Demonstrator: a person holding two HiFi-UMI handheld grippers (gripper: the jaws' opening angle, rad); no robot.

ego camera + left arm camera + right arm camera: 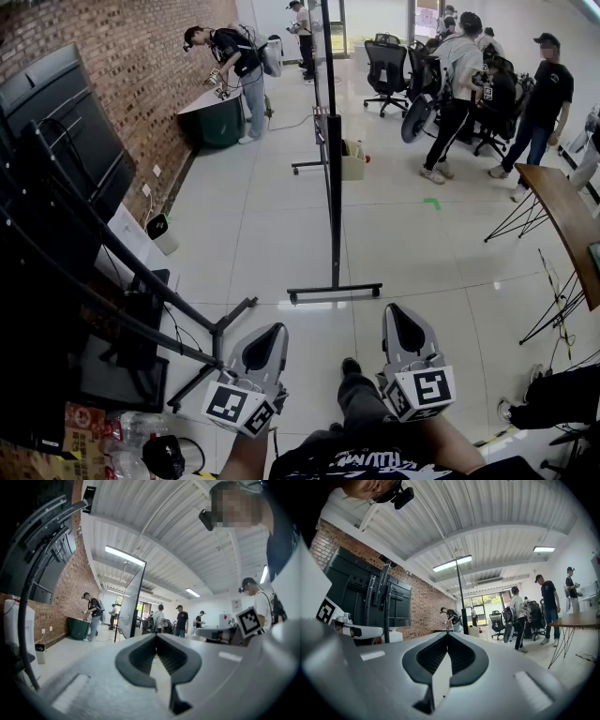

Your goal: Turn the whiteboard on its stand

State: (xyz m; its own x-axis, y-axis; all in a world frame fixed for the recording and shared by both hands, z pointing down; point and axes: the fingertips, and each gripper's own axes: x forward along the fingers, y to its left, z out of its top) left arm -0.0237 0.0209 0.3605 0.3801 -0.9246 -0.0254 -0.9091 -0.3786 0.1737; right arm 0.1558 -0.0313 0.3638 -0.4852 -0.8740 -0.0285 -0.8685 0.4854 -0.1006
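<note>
The whiteboard (335, 178) stands edge-on a few steps ahead of me, a tall dark frame on a wheeled foot bar (335, 291). In the left gripper view the whiteboard (132, 603) shows its pale face at an angle, and in the right gripper view the whiteboard (461, 603) is only a thin dark upright. My left gripper (273, 331) and right gripper (397, 313) are held low in front of my body, well short of the board. Both point toward it with jaws shut and nothing between them. The left gripper (157, 637) and the right gripper (448, 636) each show their tips meeting.
A large black screen on a wheeled stand (56, 206) fills the left by the brick wall (141, 66). A wooden table (567, 220) on wire legs stands at the right. Several people (457, 89) and office chairs (386, 66) are behind the board. Pale tiled floor (253, 234) lies between.
</note>
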